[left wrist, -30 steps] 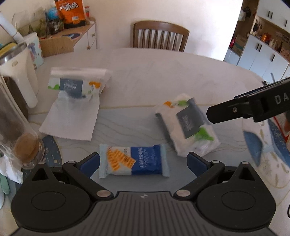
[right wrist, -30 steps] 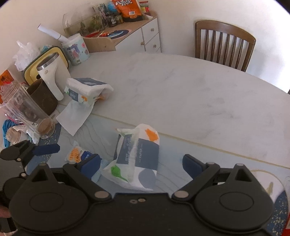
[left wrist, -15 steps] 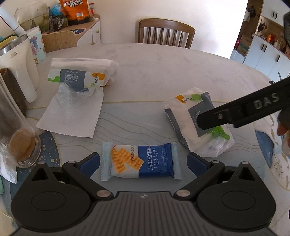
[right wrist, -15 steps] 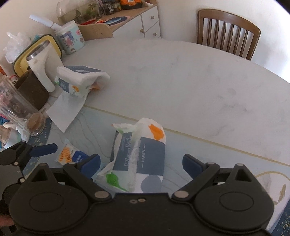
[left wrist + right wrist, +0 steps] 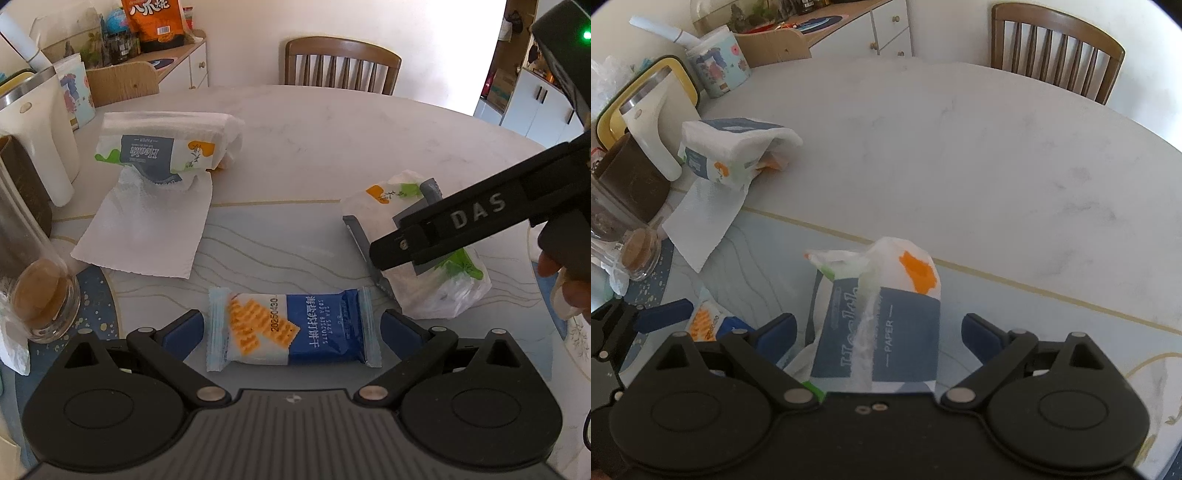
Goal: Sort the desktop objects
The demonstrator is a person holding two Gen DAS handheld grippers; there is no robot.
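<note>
Blue and white, the biscuit pack lies flat on the desk, right between the wide-apart fingers of the left hand-held gripper. Nothing touches it. Just to its right sits a soft tissue pack. The right hand-held gripper has its fingers apart too, one on each side of that pack, not squeezing. Far off to the left, another tissue pack rests on a white paper towel. A glass jar lies near the left edge.
</note>
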